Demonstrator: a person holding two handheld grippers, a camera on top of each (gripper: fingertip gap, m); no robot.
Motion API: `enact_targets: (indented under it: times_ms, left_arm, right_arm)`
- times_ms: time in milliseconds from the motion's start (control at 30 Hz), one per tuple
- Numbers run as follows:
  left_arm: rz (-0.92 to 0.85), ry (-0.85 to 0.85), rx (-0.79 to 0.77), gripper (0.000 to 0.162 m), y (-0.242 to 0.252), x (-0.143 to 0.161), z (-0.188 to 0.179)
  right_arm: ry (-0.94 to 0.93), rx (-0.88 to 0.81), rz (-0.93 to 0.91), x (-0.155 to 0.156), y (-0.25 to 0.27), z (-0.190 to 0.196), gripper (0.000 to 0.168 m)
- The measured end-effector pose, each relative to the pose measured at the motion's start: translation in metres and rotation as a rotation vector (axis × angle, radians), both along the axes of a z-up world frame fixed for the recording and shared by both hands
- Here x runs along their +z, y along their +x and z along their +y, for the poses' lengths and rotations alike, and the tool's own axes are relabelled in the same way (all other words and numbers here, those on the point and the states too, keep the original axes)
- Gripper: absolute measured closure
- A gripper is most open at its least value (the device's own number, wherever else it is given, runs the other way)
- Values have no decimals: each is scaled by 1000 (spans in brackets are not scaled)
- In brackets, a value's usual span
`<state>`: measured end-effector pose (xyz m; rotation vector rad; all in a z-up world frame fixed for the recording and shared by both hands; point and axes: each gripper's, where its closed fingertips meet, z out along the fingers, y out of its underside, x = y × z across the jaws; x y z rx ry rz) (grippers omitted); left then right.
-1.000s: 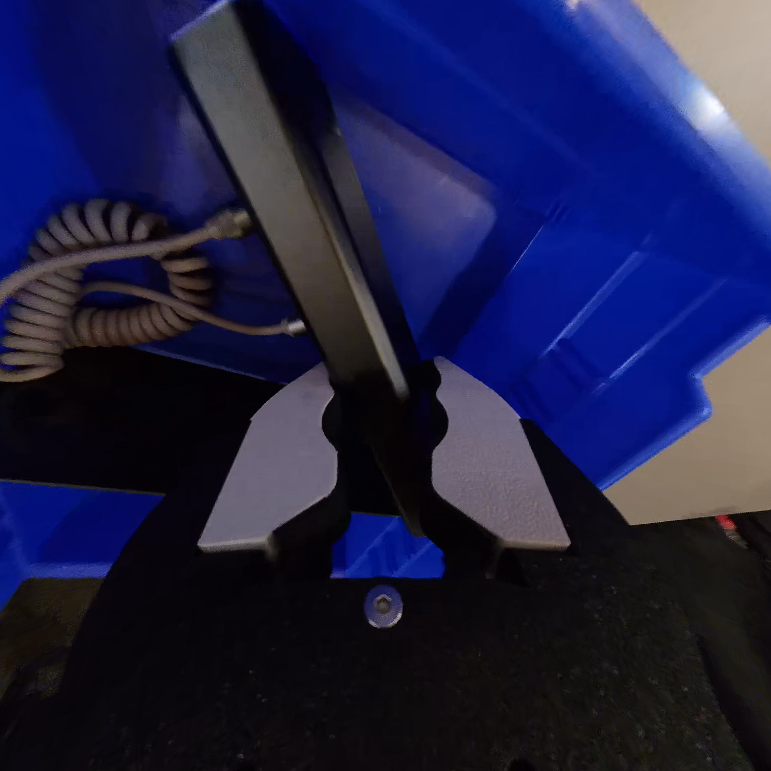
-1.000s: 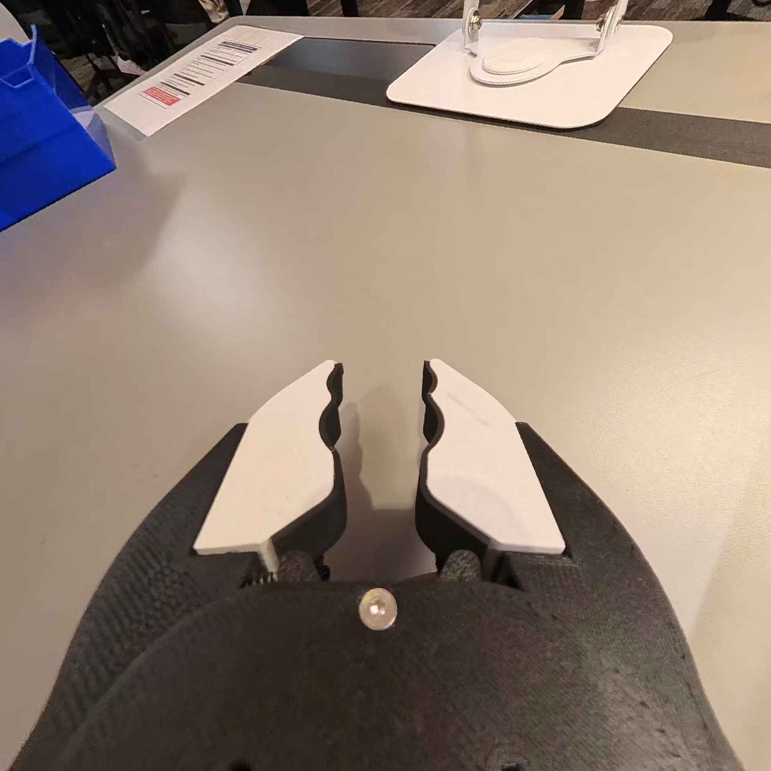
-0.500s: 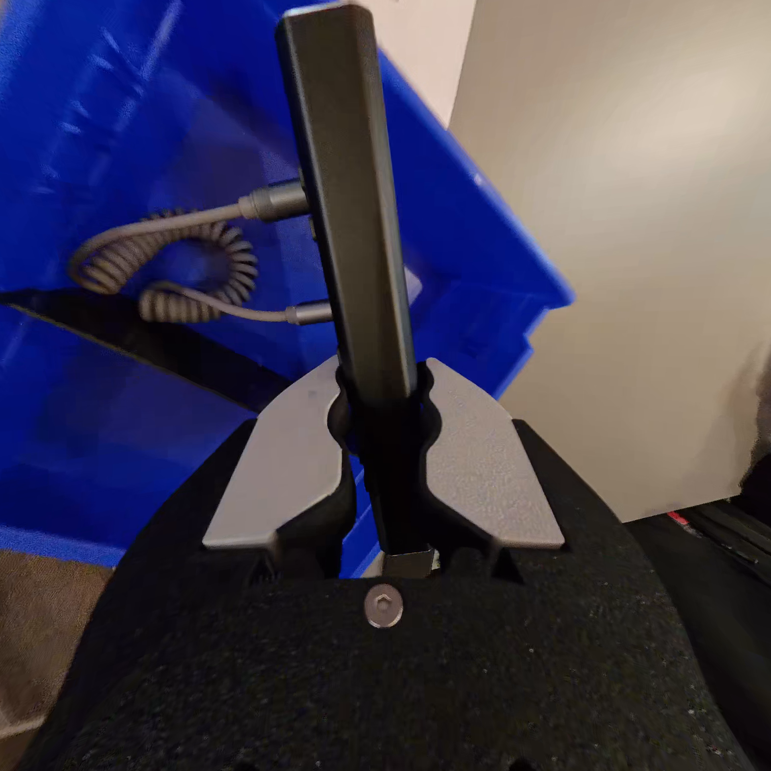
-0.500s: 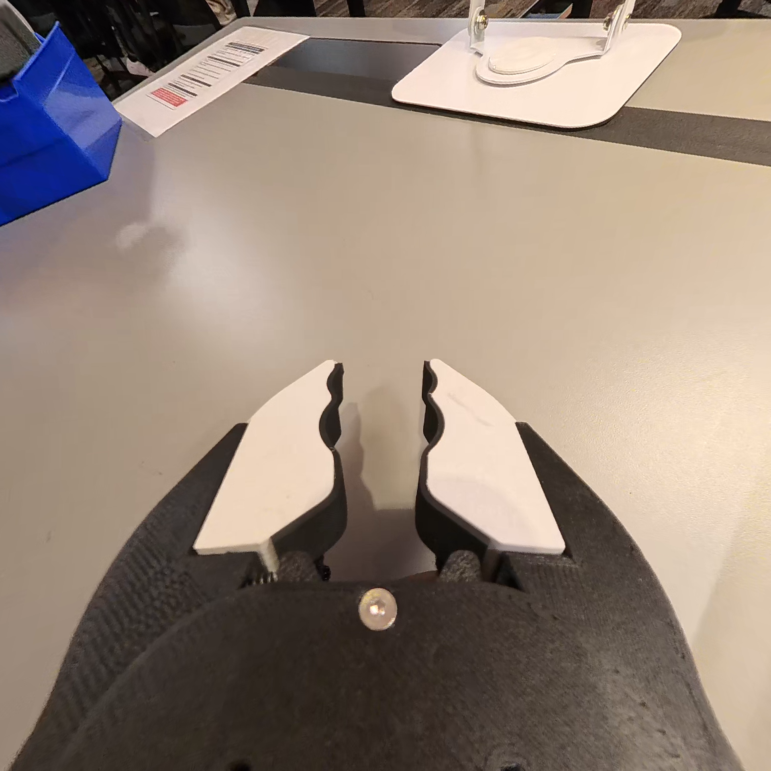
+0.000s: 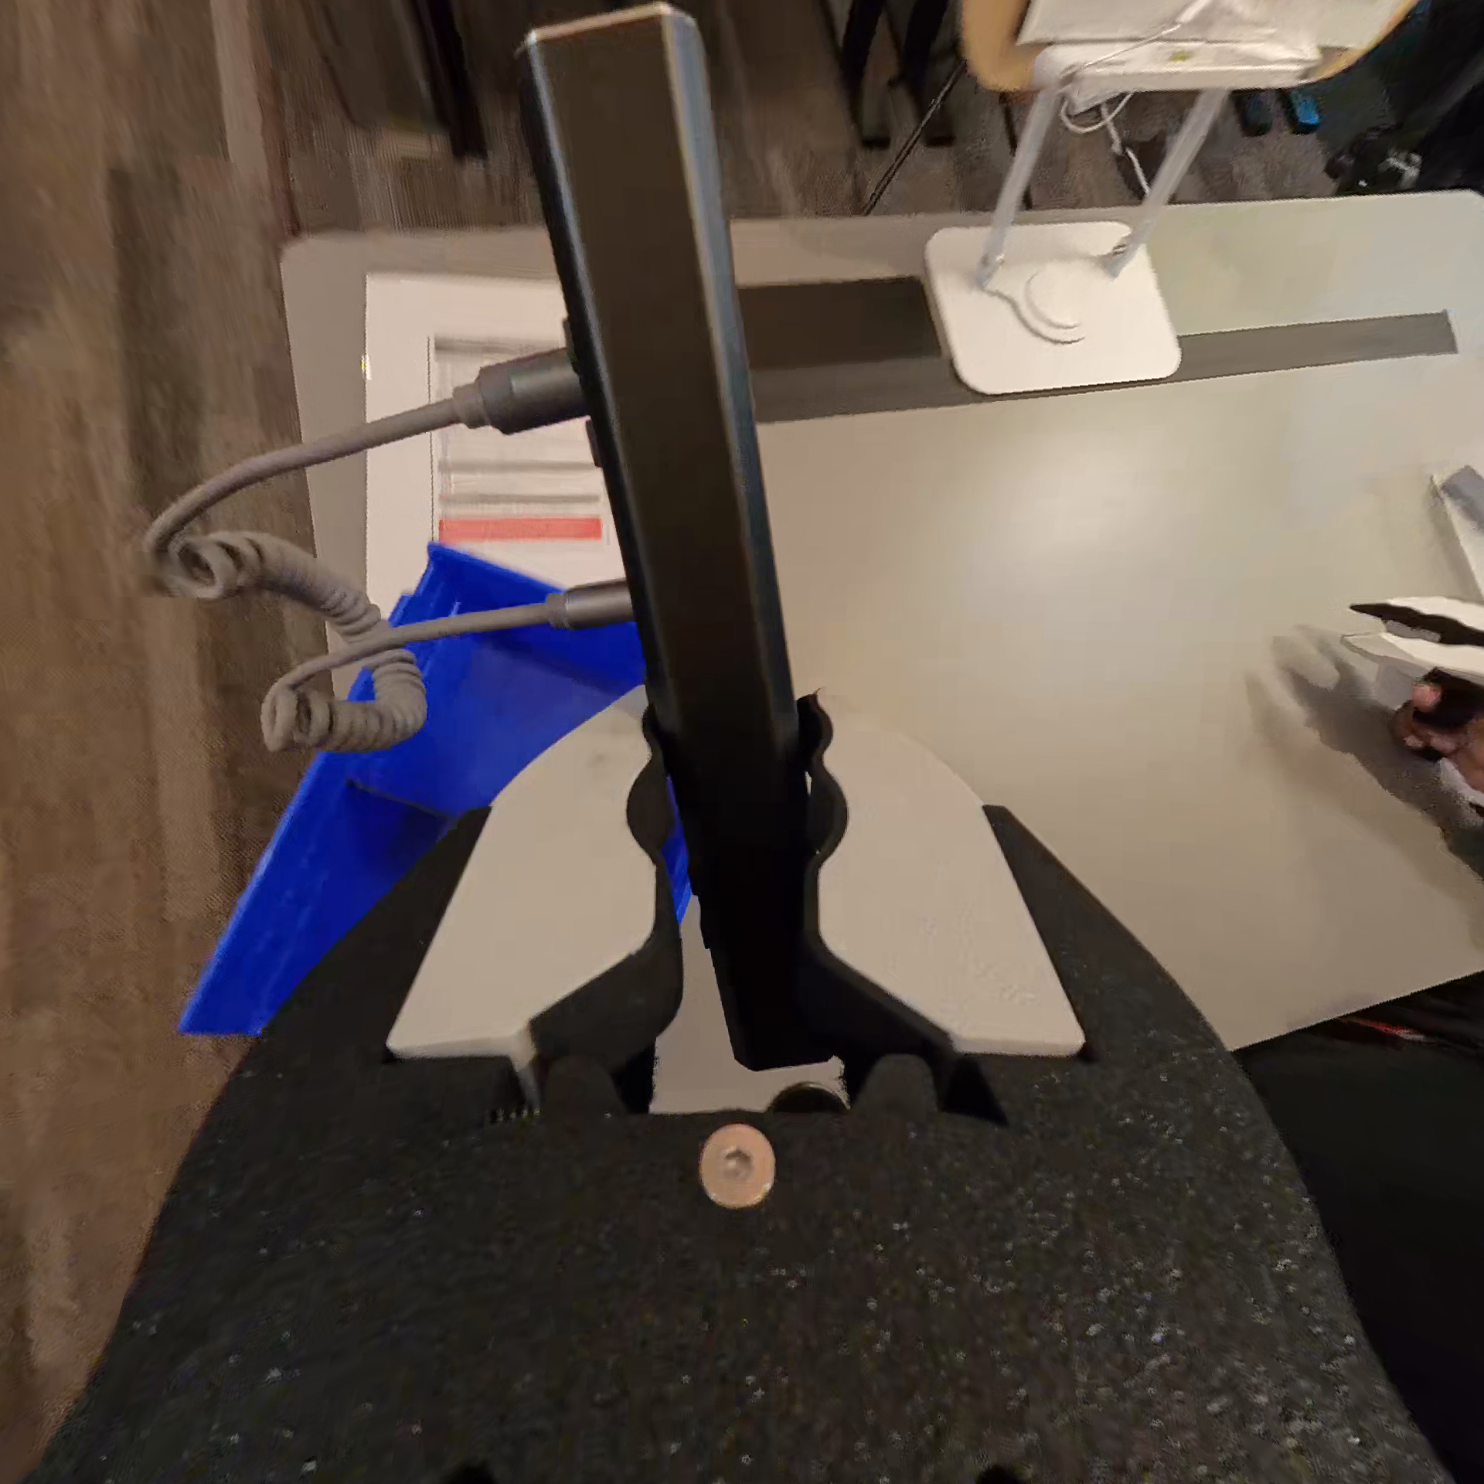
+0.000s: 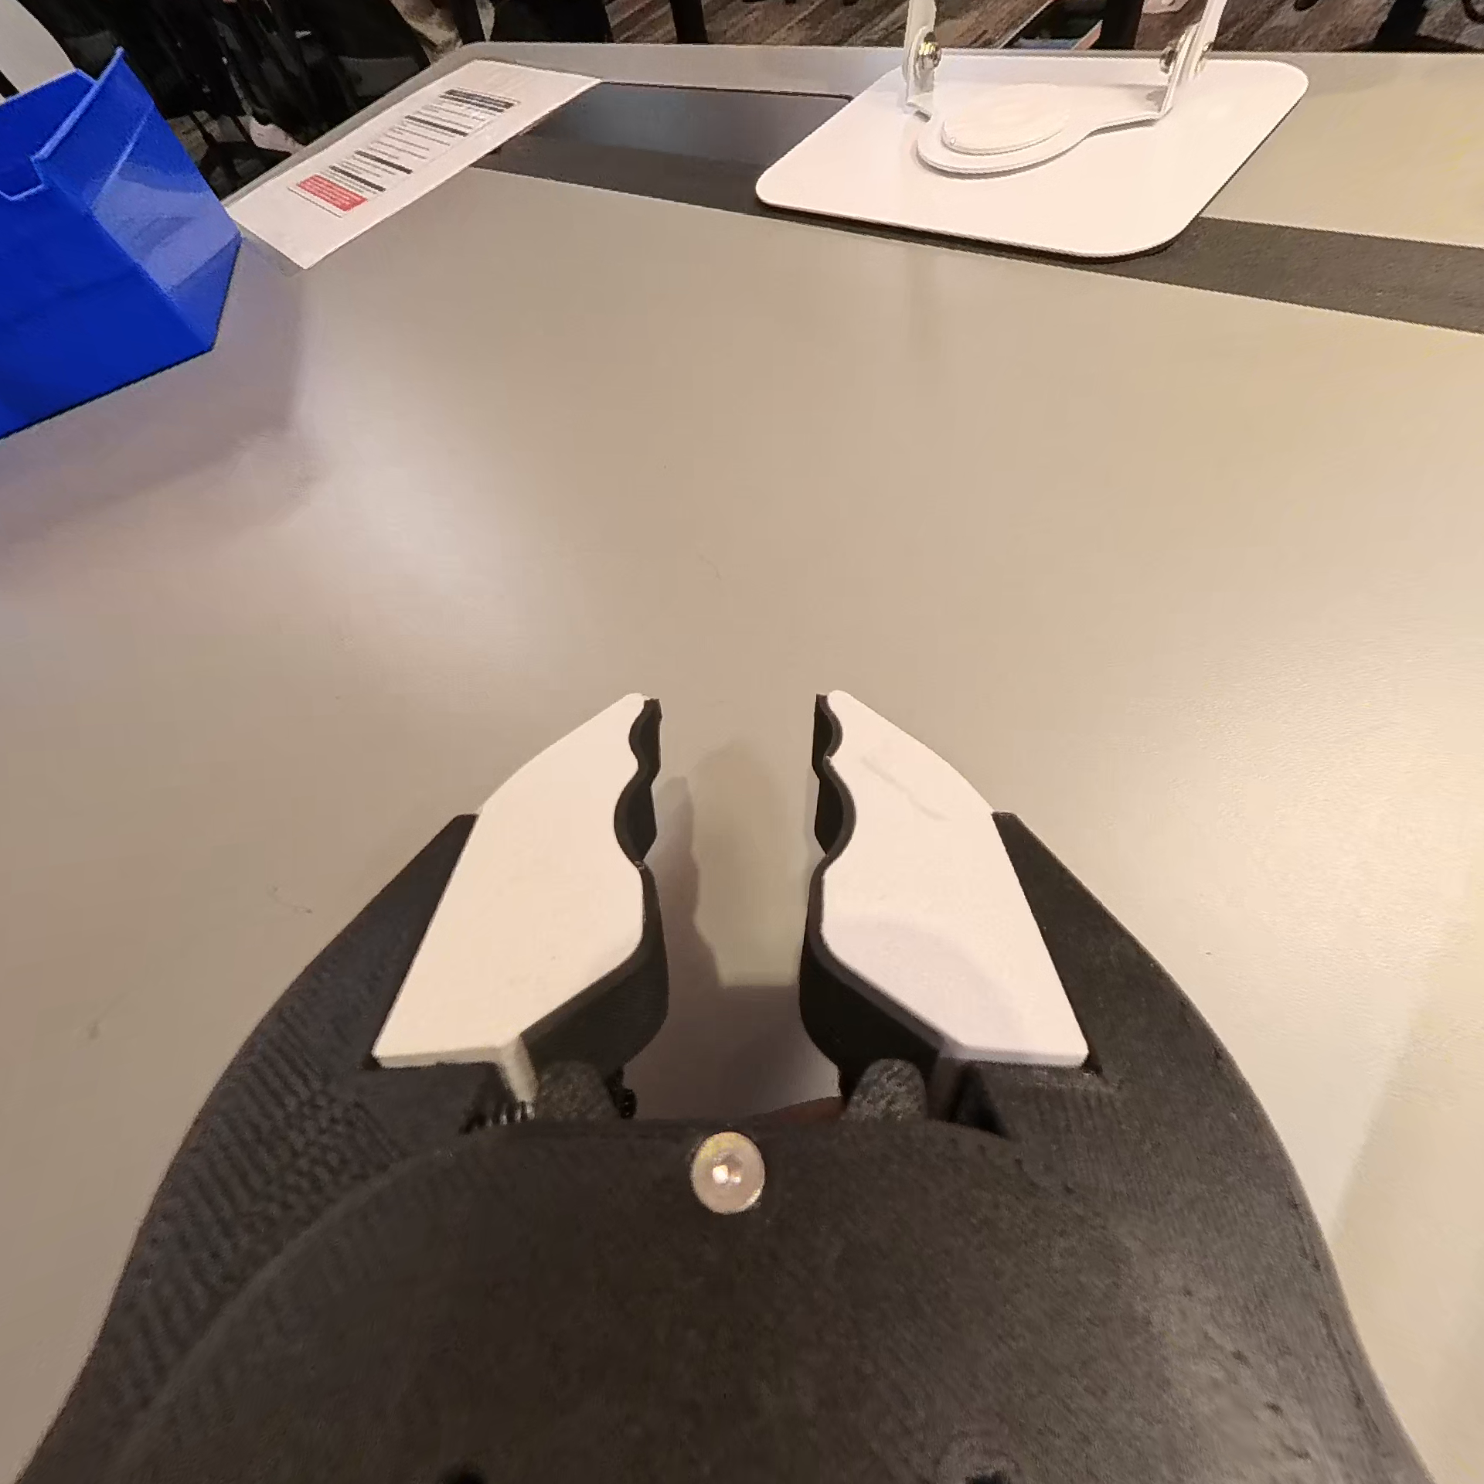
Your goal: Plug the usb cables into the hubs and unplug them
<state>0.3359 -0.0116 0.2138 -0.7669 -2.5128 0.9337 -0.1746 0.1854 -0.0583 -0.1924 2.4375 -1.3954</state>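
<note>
Left tool (image 5: 735, 715) is pinching the dark hub (image 5: 666, 450) by its lower end, holding it upright in the air above the bench (image 5: 1044, 642), near the blue bin (image 5: 450, 771). Hub looks rigid, smooth-sided, likely light. Two gray coiled cables (image 5: 337, 610) are plugged into its left face, hanging springy and loose. Best hold for unplugging looks to be the stiff plug bodies (image 5: 522, 389), not the cord. Right tool (image 6: 737, 711) is hovering spread and empty over the bench (image 6: 803, 450).
</note>
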Motion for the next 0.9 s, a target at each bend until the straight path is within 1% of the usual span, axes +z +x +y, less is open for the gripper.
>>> enact_targets:
  times_ms: [33, 100, 133, 200, 267, 333, 433, 533, 633, 700, 800, 867, 900]
  left_arm:
    - [-25, -52, -44, 132, -15, 10, 8]
    - [-55, -127, -143, 132, -54, 19, 29]
    - [-80, -169, -195, 132, -76, 19, 38]
    - [-114, -229, -297, 132, -122, 8, 57]
    - [-140, -273, -398, 132, -168, -16, 74]
    - [-132, -294, -496, 132, -212, -46, 89]
    - [-93, -261, -651, 132, -273, -99, 114]
    - [-80, -215, -743, 132, -320, -150, 133]
    - [-173, -290, -844, 132, -349, -191, 144]
    - [-252, -385, -909, 132, -363, -212, 152]
    - [-341, -500, -1061, 132, -378, -240, 172]
    - [-360, -565, -1068, 132, -388, -253, 178]
    - [-354, -566, -1086, 132, -391, -260, 182]
  right_arm:
    - [-1, 1, 0, 0, 0, 0, 133]
    - [-5, 6, 2, 1, 1, 0, 133]
    - [-6, 8, 4, 1, 1, 0, 133]
    - [-9, 13, 8, 1, 2, 0, 133]
    - [-13, 16, 12, 1, 2, 0, 133]
    - [-18, 17, 15, 2, 2, 0, 133]
    - [-21, 18, 11, 3, 2, 0, 133]
    - [-29, 7, -12, 5, -2, -1, 133]
    - [-34, 5, -41, 7, -5, -1, 133]
    - [-47, 4, -37, 9, -7, -1, 132]
    - [-66, 14, -29, 14, -10, -1, 132]
    - [-77, 12, -26, 18, -13, -1, 133]
    - [-84, 9, -28, 19, -15, -2, 132]
